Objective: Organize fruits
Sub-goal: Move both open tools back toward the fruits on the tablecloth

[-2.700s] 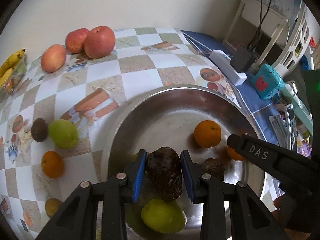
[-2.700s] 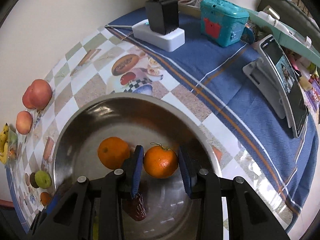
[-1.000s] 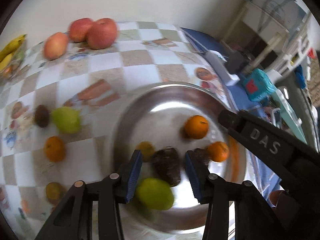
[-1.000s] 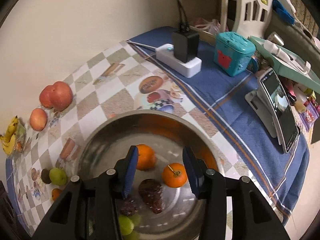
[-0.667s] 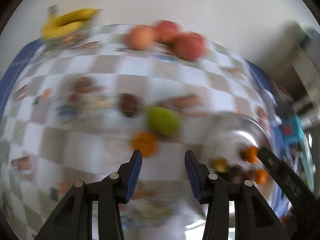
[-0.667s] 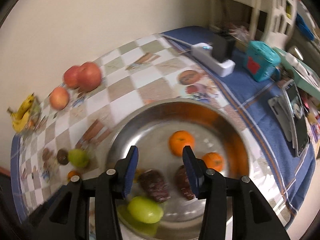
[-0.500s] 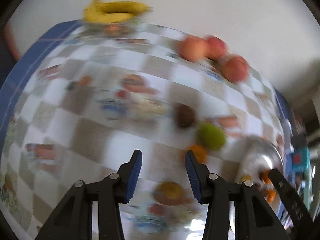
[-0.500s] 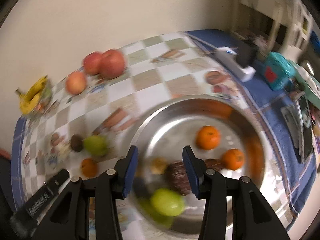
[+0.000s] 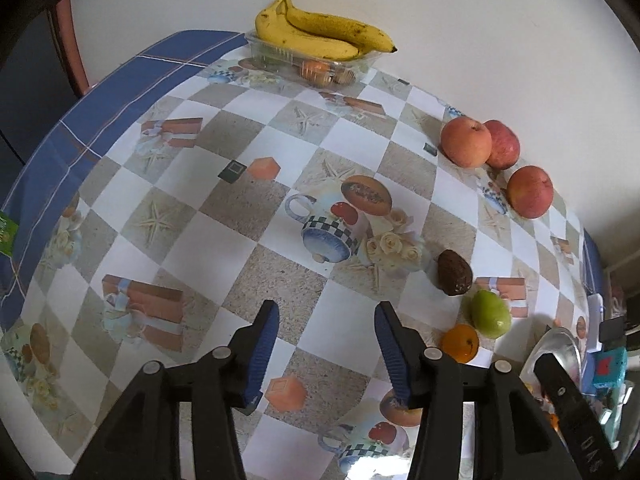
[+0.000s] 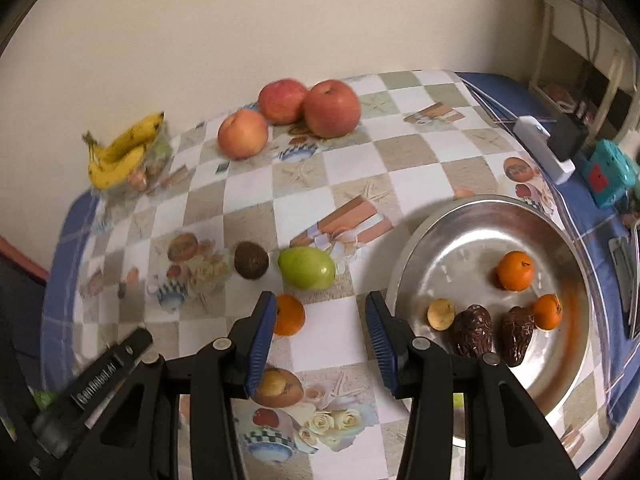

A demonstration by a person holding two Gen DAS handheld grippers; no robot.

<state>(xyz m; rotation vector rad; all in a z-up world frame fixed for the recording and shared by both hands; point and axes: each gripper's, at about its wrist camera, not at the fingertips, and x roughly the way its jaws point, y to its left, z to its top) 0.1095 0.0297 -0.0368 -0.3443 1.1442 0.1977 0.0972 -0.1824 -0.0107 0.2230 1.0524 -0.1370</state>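
The left gripper (image 9: 324, 344) was opening over bare tablecloth (image 9: 192, 224), nothing between its jaws. The right gripper (image 10: 320, 334) stood parted and empty; an orange (image 10: 289, 314) lay just beside, perhaps touching, its left pad, the metal bowl (image 10: 416, 240) rightward.

The bowl (image 10: 480, 216) is polished metal, mirror-glossy with streaked highlights, and in it lie two dates (image 10: 472, 330) with wrinkled, dark, faintly shiny skin beside small oranges (image 10: 515, 270) of fine-pored, satin peel. The surface (image 9: 240, 216) wears a smooth printed checked sheet with a soft sheen, over a matt woven blue cloth (image 9: 132, 92) at its edge. The bananas (image 9: 320, 34) rest on a clear, glossy plastic tray (image 9: 280, 54); each hand-held gripper (image 10: 320, 334) is matt black plastic with ribbed blue pads (image 10: 262, 340).
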